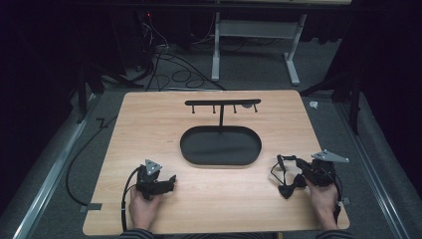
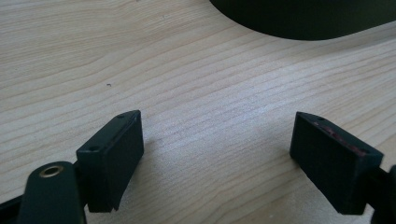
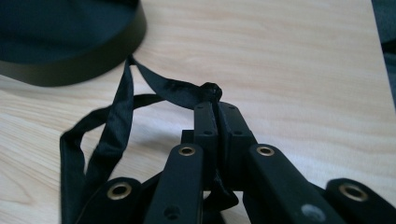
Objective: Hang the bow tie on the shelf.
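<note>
My right gripper (image 3: 217, 109) is shut on a black fabric strap (image 3: 116, 107), with a small knot of the strap just past the jaw tips. In the high view this gripper (image 1: 294, 170) is at the table's front right, and the strap (image 1: 281, 163) loops out to its left, with a wider black piece (image 1: 286, 189) lying below. At the front left, my left gripper (image 1: 169, 183) rests low over the wood. Its jaws (image 2: 217, 135) stand wide open with only bare table between them.
A black oval tray (image 1: 189, 149) sits mid-table, and its rim is also seen from the gripper cameras (image 2: 303, 23) (image 3: 70, 70). From the tray rises a thin post carrying a bar with several hooks (image 1: 222, 102). Cables and a table frame lie on the floor behind.
</note>
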### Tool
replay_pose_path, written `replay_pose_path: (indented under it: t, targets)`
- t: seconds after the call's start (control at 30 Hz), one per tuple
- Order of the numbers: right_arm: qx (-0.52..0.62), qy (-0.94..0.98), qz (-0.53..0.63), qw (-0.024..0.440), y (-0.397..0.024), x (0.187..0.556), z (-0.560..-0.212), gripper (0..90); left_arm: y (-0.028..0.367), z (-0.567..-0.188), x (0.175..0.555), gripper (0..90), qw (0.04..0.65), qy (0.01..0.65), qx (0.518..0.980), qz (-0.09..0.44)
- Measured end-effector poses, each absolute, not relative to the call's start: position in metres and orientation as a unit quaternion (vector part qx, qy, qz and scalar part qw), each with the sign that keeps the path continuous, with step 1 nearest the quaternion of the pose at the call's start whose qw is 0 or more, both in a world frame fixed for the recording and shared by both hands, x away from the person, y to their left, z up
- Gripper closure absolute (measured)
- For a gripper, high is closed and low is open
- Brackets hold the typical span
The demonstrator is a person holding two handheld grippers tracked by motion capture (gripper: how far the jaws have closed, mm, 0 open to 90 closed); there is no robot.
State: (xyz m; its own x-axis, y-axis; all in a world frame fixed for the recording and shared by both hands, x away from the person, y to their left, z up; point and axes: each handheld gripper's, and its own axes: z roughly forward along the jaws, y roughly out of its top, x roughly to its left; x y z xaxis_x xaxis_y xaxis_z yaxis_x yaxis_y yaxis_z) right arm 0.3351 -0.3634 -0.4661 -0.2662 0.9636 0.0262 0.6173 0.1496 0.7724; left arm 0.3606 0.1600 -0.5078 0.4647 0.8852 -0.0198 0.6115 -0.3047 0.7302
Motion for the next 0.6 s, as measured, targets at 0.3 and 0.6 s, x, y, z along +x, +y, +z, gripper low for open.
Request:
replay_pose_path:
  t: [0.3,0.6]
  targets:
    - [0.518,0.722,0.370,0.271,-0.349,0.331,-0.437,88.3,0.160,-0.508,0.361,17.9,0.346,0.478,0.783,0.198]
    - [0.495,0.728,0.378,0.286,-0.340,0.333,-0.419,88.3,0.160,-0.508,0.361,17.9,0.346,0.477,0.783,0.198]
